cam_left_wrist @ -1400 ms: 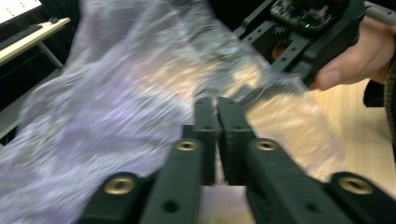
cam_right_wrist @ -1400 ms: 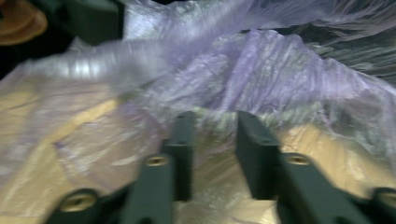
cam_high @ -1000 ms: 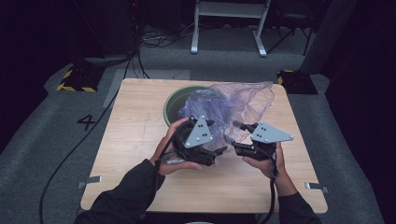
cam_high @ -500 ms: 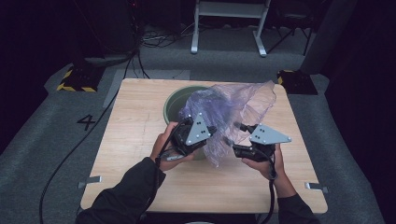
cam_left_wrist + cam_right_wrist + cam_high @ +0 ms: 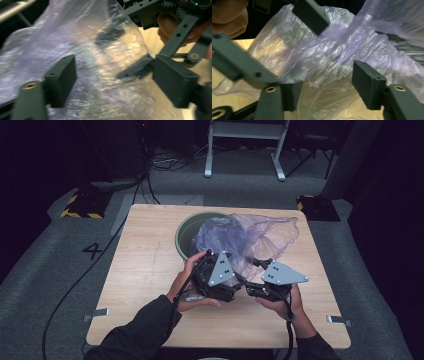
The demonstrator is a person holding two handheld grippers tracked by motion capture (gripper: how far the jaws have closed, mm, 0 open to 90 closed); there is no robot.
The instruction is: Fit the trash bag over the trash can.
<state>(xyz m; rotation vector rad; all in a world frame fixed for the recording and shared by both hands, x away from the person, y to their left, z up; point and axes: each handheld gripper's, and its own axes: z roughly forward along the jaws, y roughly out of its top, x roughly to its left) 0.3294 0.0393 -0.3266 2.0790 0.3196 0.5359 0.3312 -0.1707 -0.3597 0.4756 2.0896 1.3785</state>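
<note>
1. While a person's two hands meet at the near middle of the wooden bench, a thin purple plastic bag billows over the green bin standing toward the bench's far side

2. Draped across the bin's right rim, the bag spreads rightward and comes down toward the near side, where both tools work at its lower edge

3. Held in the left hand, the left gripper has its fingers apart; they have just been opening, and crumpled film lies between them with neither pad pressing on it in the left gripper view

4. Just to its right, the right gripper, in the right hand, holds its fingers partly apart; bag film bulges into the gap, slack and unpinched as far as the right gripper view shows

5. Seen from above, the two grippers sit close together, almost touching, each topped by a grey three-cornered plate, with black cables trailing back along the dark sleeves toward the bench's near edge

6. Light-coloured bench surface glows through the translucent plastic in both gripper views, and the other tool's dark fingers show through or beside the film
</note>
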